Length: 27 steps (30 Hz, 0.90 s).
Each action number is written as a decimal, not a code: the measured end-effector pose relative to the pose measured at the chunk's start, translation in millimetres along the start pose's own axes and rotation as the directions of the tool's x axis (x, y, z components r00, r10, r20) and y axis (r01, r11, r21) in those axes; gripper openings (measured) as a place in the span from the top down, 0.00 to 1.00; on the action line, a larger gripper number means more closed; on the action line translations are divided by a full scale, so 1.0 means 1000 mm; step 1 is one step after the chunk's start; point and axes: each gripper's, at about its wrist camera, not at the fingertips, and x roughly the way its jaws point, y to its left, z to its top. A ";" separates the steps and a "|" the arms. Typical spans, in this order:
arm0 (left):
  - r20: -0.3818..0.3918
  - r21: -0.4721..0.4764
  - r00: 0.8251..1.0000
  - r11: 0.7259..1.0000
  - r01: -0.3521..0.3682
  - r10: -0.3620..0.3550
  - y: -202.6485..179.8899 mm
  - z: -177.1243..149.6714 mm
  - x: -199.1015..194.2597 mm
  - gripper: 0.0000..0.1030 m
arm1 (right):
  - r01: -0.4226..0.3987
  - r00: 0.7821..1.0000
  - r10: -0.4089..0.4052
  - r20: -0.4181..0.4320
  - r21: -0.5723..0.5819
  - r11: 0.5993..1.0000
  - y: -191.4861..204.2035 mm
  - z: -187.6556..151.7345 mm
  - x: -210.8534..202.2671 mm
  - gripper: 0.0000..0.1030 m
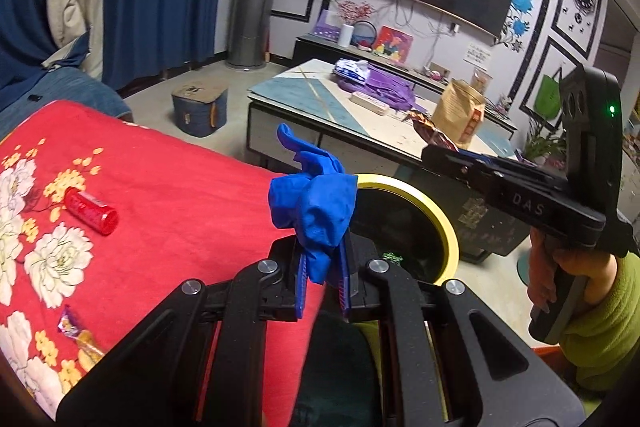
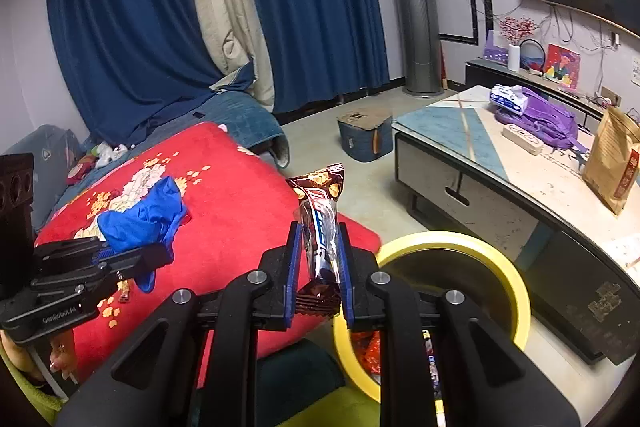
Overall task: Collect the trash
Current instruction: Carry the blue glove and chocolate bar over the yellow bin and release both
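Left wrist, tongs (image 1: pixel 324 267) clamping blue glove (image 1: pixel 316 211)

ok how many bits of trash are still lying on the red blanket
2 that show: a red can lying on its side, and a small purple and orange wrapper near the blanket's front edge. The gripper bodies may hide more.

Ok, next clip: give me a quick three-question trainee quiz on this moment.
1. What does the left gripper hold?
2. True or false: the can lies inside the bin.
3. The right gripper is: A) open, B) shut on the wrapper, C) shut on a bottle.

Key: 1. the blue glove. 2. False, it lies on the red blanket. 3. B.
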 end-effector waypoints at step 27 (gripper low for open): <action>-0.201 0.148 0.974 0.980 0.133 -0.102 -0.092 -0.028 0.107 0.92 | 0.115 0.985 -0.100 -0.140 0.099 0.988 -0.102 -0.032 0.024 0.83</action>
